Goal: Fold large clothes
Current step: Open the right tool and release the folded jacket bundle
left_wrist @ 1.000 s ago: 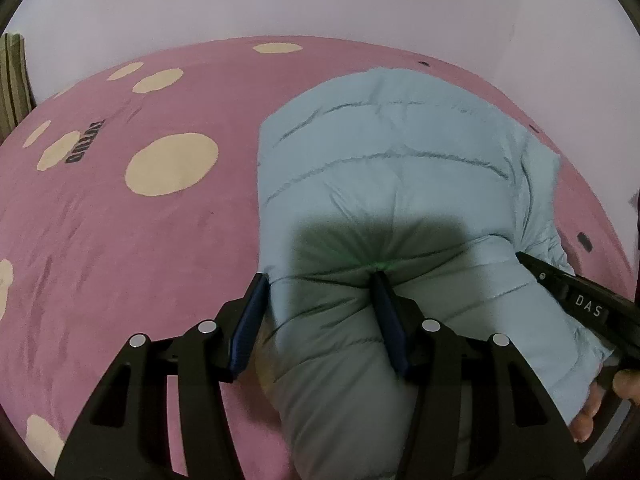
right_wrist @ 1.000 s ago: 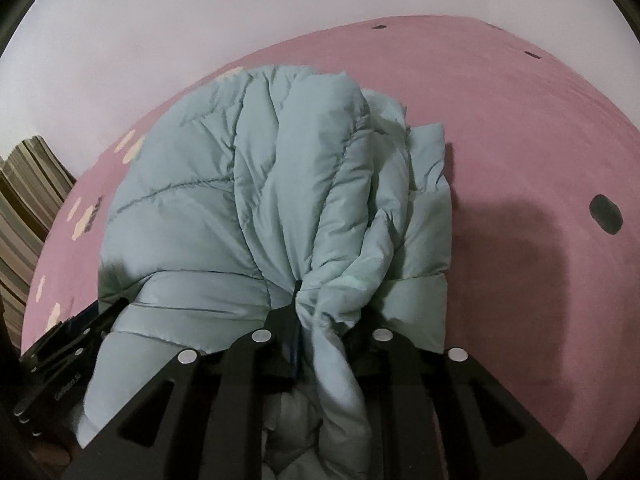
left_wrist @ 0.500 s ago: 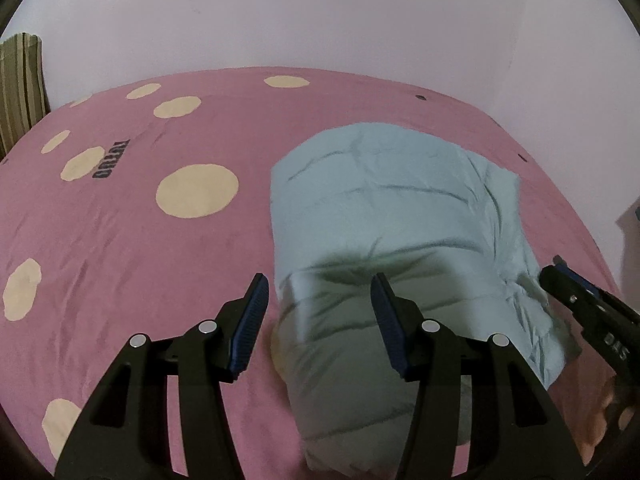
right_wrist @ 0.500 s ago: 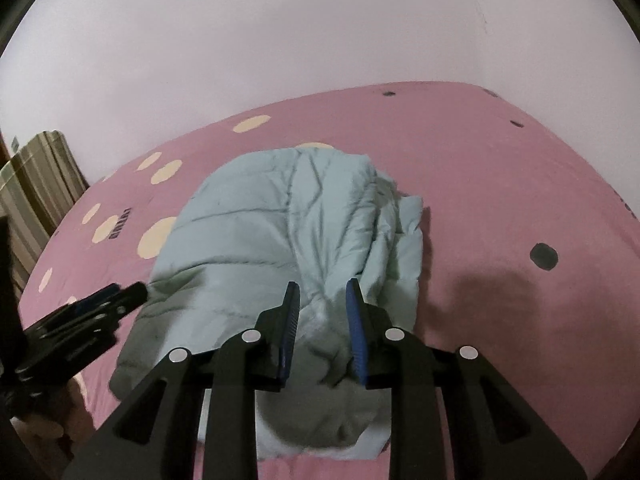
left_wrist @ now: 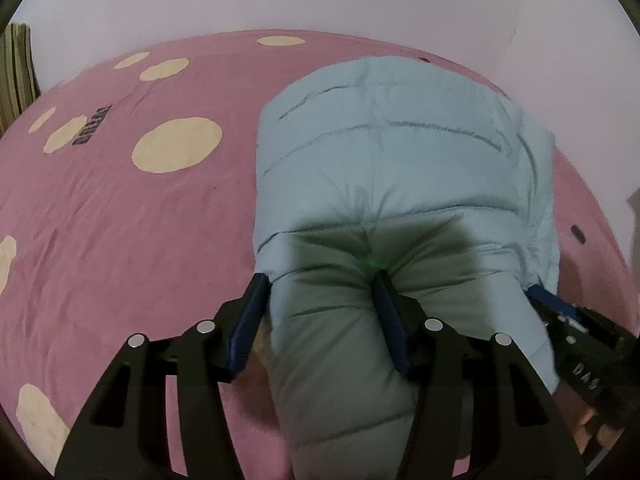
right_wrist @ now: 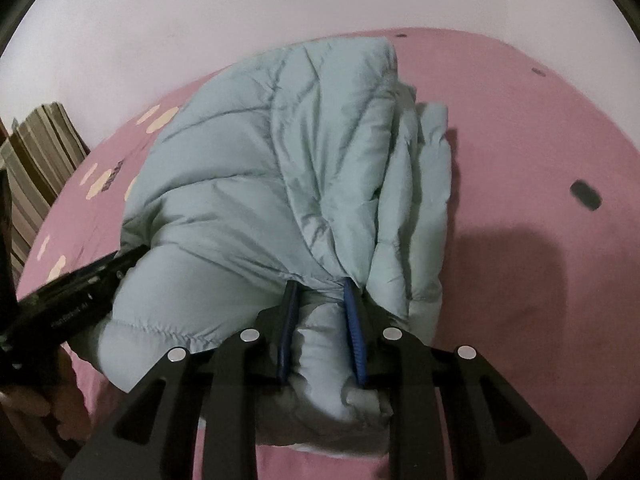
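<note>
Jacket: a pale blue quilted jacket, folded into a thick bundle, lies on the bed toward its right side, with its near end at the near edge; its far end reaches toward the far edge.
Bed: pink cover with cream spots and a few small dark marks.
Left gripper: its blue-padded fingers stand fairly wide, and the near left part of the jacket fills the gap; the right pad presses a dent into the fabric, the left pad sits at the bundle's left edge.
Right gripper: fingers stand close together, pinching a gathered fold at the jacket's near right part; creases run out from the pinch. Its jaws have just closed a little on that fold.
Hands: part of a hand shows under each gripper in the other wrist's view.
Beside the bed: striped cloth past the left edge.
Wall: plain and pale, behind the far edge.
</note>
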A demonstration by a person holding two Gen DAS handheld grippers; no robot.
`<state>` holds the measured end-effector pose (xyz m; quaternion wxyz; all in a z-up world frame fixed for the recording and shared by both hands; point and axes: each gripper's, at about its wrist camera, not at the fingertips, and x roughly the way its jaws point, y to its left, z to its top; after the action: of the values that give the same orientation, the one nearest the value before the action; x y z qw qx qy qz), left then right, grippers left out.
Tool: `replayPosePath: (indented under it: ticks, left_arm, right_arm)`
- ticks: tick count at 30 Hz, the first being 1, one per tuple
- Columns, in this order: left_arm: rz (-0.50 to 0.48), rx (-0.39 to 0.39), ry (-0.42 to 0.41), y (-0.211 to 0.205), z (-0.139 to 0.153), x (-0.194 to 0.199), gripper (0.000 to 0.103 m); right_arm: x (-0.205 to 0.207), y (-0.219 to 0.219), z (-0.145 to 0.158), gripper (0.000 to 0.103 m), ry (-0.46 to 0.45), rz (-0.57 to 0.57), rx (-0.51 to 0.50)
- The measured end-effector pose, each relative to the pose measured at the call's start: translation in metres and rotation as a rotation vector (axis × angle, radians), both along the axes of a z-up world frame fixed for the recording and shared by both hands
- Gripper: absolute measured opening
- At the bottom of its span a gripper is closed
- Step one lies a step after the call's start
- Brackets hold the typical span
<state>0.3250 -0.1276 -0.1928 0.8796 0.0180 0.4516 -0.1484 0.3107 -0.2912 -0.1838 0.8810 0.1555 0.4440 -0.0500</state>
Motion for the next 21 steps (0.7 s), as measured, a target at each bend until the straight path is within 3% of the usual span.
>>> replayPosePath:
  ticks: [5,10,14,19,21]
  left_arm:
    - [-0.003,0.015,-0.026,-0.003,-0.005,-0.001,0.055]
    - [-0.026,0.023,-0.035,-0.001,0.014,-0.006,0.054]
    - [-0.001,-0.030,-0.066,0.009,0.048,0.001,0.054]
    - [0.015,-0.066,-0.122,-0.003,0.095,0.038,0.054]
    - [0.014,-0.071,-0.119,-0.014,0.103,0.054,0.054]
  right_arm:
    - [-0.002,0.000,-0.001,0.023,-0.010,-0.004,-0.002]
    - [-0.010,0.003,0.010,0.025,-0.015,-0.012,-0.001]
    - [-0.007,0.006,0.048,0.025,-0.066,-0.019,-0.035]
    - [0.029,0.000,0.103,0.026,-0.170,-0.041,-0.060]
    - [0.053,-0.002,0.115,0.036,-0.195,-0.047,-0.077]
